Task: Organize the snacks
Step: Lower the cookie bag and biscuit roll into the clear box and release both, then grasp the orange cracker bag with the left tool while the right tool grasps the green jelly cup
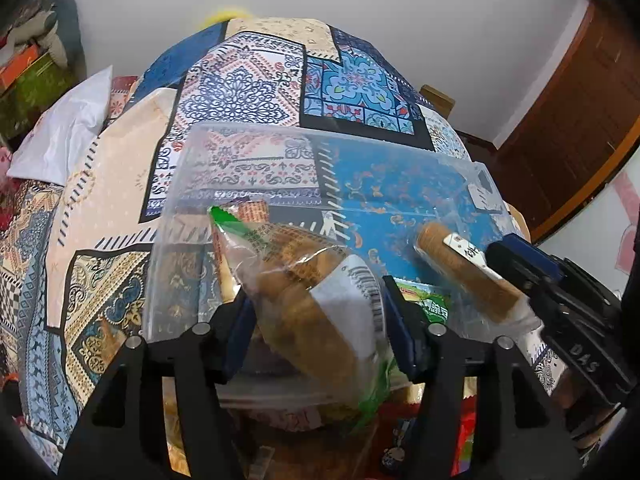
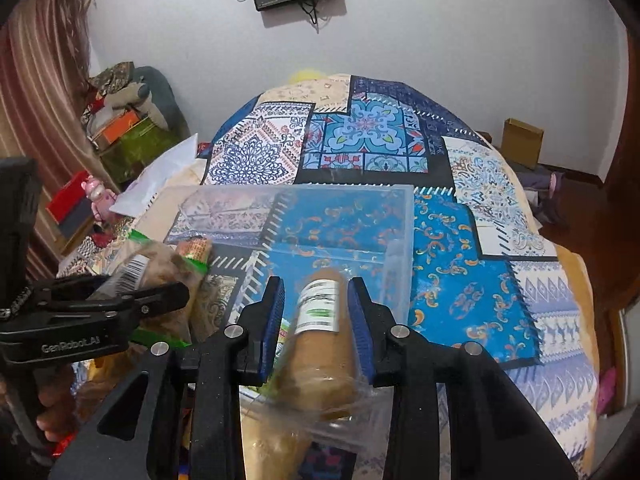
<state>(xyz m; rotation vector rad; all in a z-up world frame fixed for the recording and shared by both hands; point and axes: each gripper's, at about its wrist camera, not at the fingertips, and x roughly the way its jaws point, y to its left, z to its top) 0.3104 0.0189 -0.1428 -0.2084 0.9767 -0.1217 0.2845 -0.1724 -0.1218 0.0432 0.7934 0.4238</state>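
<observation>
Step in hand: two snack packs are being carried over the clear plastic bin (image 2: 344,216), which sits at frame centre on the patterned cloth (image 2: 472,240); loading is judged to be at an early stage.

Left gripper (image 1: 316,316): closed on the green-edged biscuit bag (image 1: 304,280), lower centre of the left view.

Right gripper (image 2: 316,320): pinched around the biscuit roll (image 2: 320,332), lower centre of the right view, above the bin's near wall.

Next move: a lowering into the bin and a spreading of the fingers is judged to be called for.

Bin contents: a small snack pack (image 1: 250,210) is seen inside.
</observation>
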